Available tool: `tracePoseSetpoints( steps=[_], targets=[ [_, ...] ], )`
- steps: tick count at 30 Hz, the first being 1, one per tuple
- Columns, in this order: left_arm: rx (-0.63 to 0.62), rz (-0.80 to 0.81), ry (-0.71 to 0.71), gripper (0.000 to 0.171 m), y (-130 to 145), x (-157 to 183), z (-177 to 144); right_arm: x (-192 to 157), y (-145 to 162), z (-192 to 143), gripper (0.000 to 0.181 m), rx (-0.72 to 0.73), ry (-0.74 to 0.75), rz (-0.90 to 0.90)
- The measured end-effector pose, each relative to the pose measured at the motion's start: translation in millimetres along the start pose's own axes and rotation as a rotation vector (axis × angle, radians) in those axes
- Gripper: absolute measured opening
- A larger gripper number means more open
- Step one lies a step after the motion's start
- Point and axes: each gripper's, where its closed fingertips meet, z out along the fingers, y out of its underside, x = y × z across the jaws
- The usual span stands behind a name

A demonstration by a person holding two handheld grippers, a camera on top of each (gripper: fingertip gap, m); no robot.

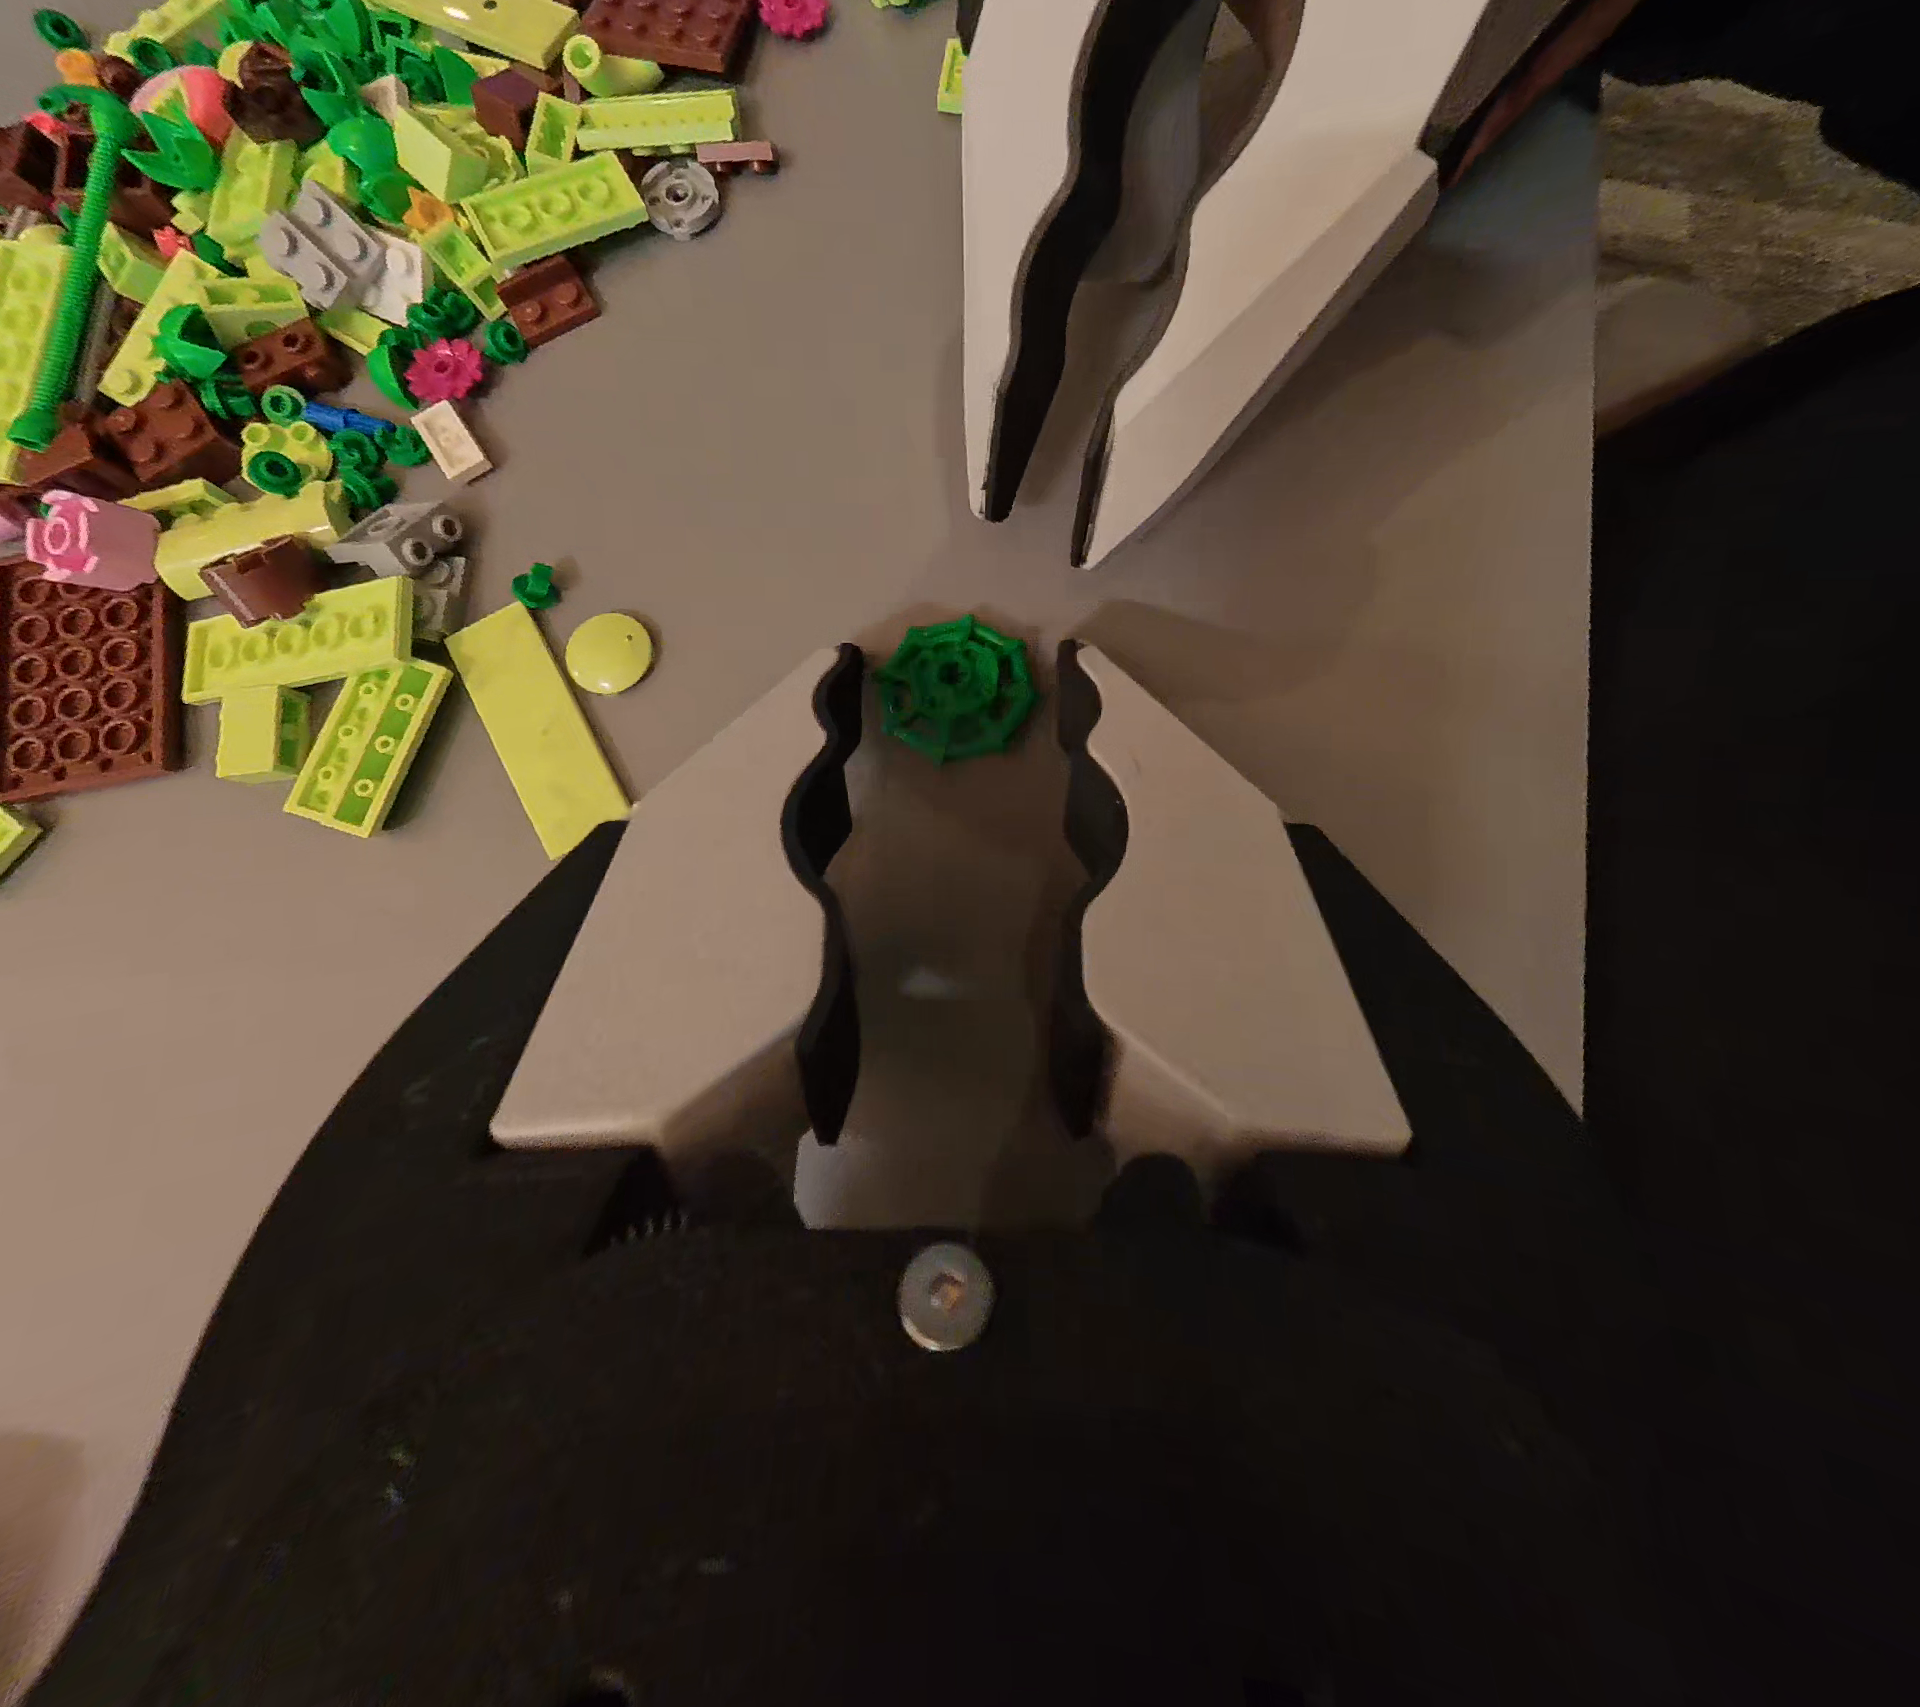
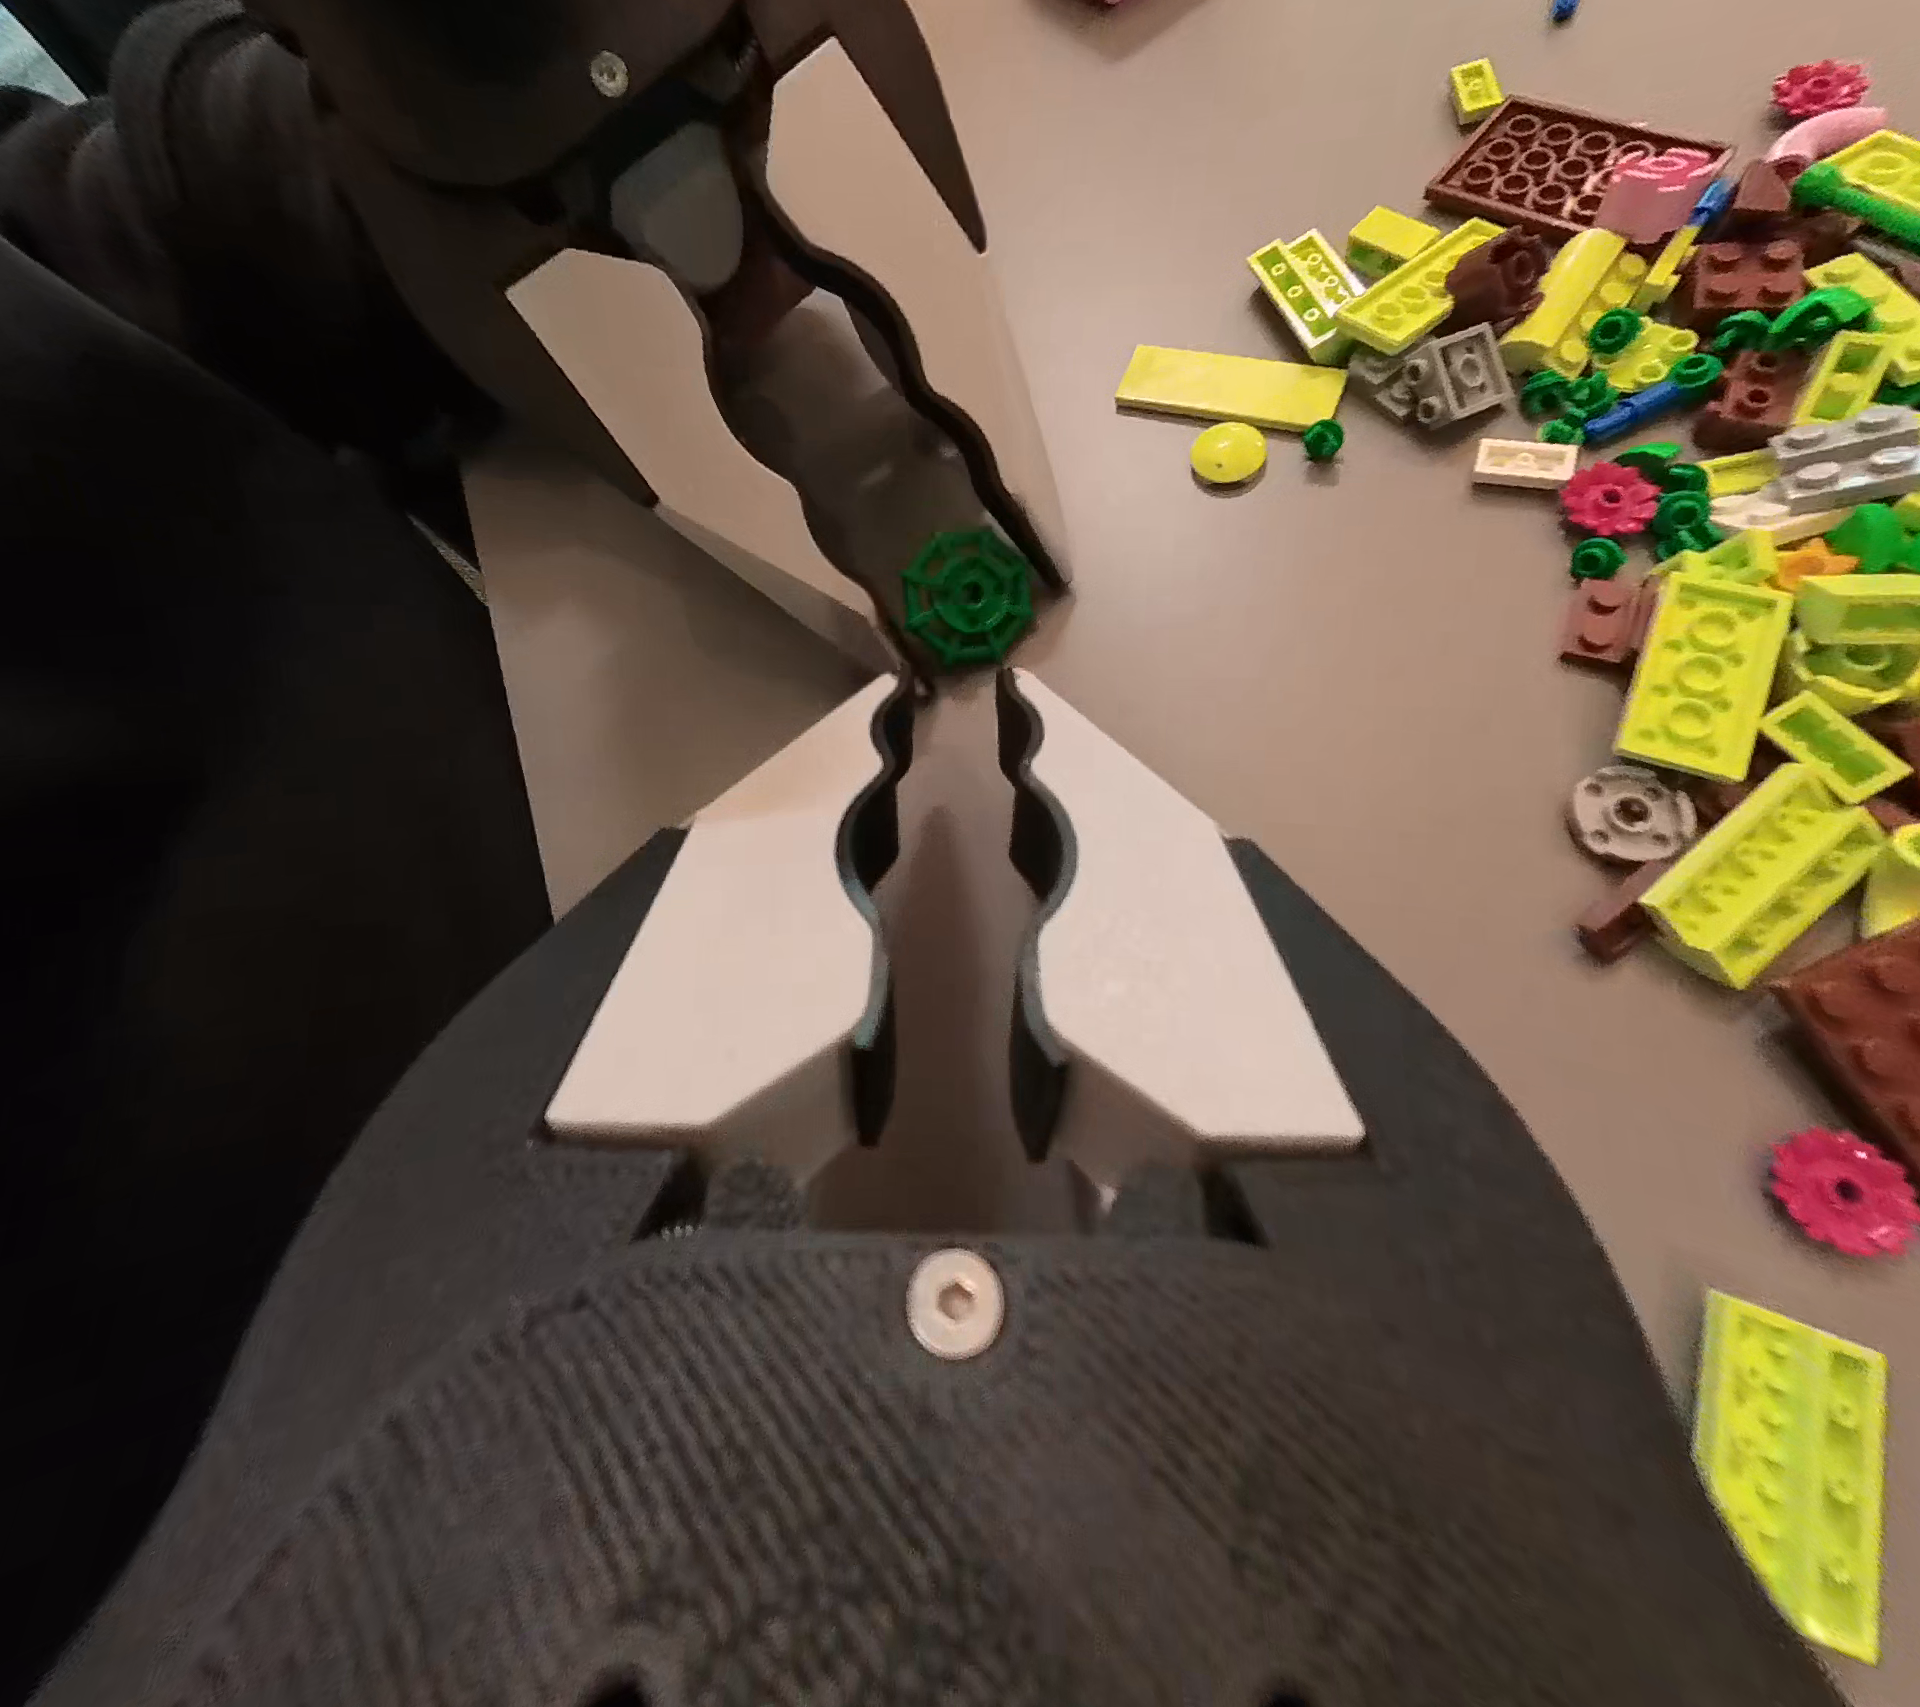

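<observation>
left wrist view, left gripper (image 1: 961, 649) jaws apart around green web disc (image 1: 954, 689); right gripper (image 2: 956, 681) jaws narrowly parted, empty

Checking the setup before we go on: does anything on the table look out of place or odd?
One green web-shaped piece lies alone on the table, apart from the brick pile, between the open left gripper's fingertips. The right gripper points at it, slightly open.

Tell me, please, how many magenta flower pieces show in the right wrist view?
3. One magenta flower lies far off at the right edge, one at the left fringe of the brick pile, one alone nearest the camera. More may be buried in the pile.
</observation>
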Motion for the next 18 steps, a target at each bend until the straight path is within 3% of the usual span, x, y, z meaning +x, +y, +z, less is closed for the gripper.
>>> tracePoseSetpoints(
  steps=[4,10,18],
  targets=[
    [0.001,-0.005,0.018,0.048,2,3,-3,0,-4,-2,0.014,0.030,0.008,-0.009],
    [0.012,-0.019,0.004,0.040,4,-1,-7,-2,-19,2,0.021,0.089,0.027,-0.091],
    [0.014,-0.023,0.026,0.029,11,3,-15,-6,-17,23,0.022,-0.008,-0.026,-0.147]
  ],
)
